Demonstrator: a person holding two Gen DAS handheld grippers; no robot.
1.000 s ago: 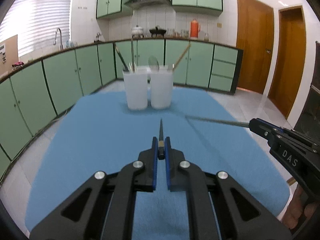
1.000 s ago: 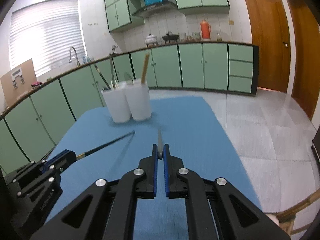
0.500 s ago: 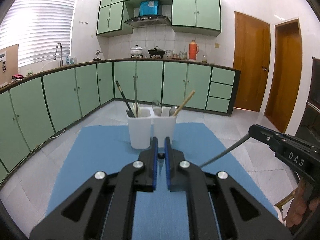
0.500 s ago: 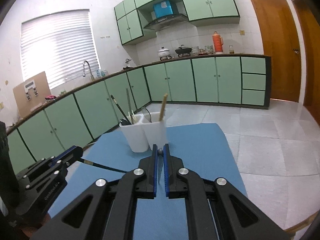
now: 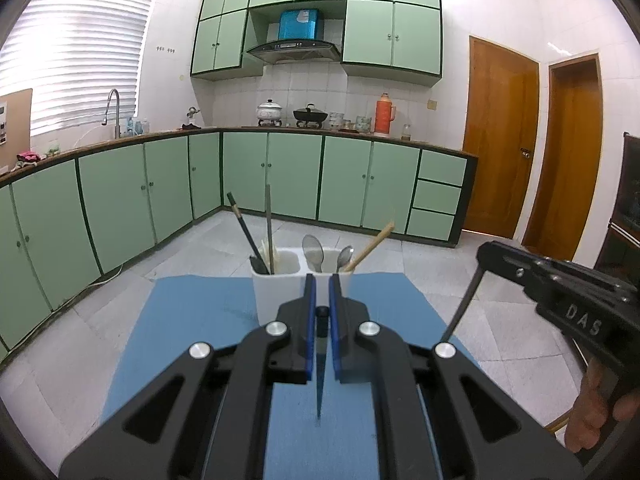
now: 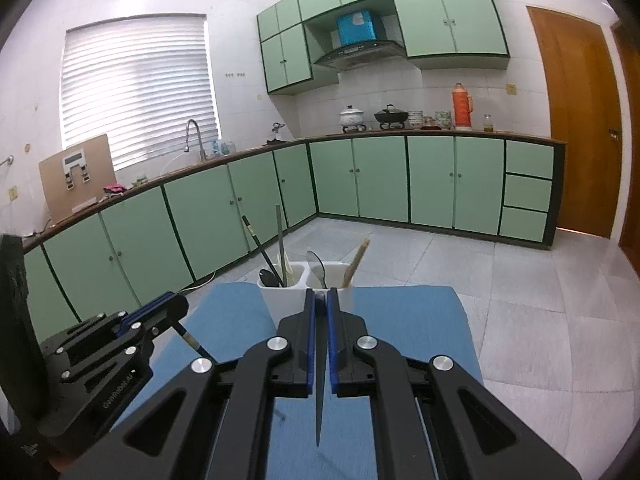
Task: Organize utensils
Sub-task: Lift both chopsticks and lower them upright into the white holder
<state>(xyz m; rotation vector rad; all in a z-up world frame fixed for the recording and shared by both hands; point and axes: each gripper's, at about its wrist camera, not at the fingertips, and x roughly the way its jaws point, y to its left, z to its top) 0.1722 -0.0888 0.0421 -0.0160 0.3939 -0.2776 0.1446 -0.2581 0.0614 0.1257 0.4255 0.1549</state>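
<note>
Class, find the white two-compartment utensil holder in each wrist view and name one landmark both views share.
Left wrist view: the white utensil holder stands centre frame at the far edge of the blue mat, just beyond the left gripper.
Right wrist view: it stands centre frame, just beyond the right gripper.
Shared landmark: the orange thermos on the counter.

You've got a table w/ a blue cloth [image 5: 192, 320] covering its top; cloth edge shows against the grey tiled floor [image 5: 120, 312] on both sides. Sitting directly on the cloth, far end, centre: a white two-compartment holder [image 5: 276, 288], upright. From the right wrist view it's the same holder [image 6: 280, 300] at the cloth's [image 6: 408, 320] far edge. Rest of the visible cloth is plain blue.
</note>
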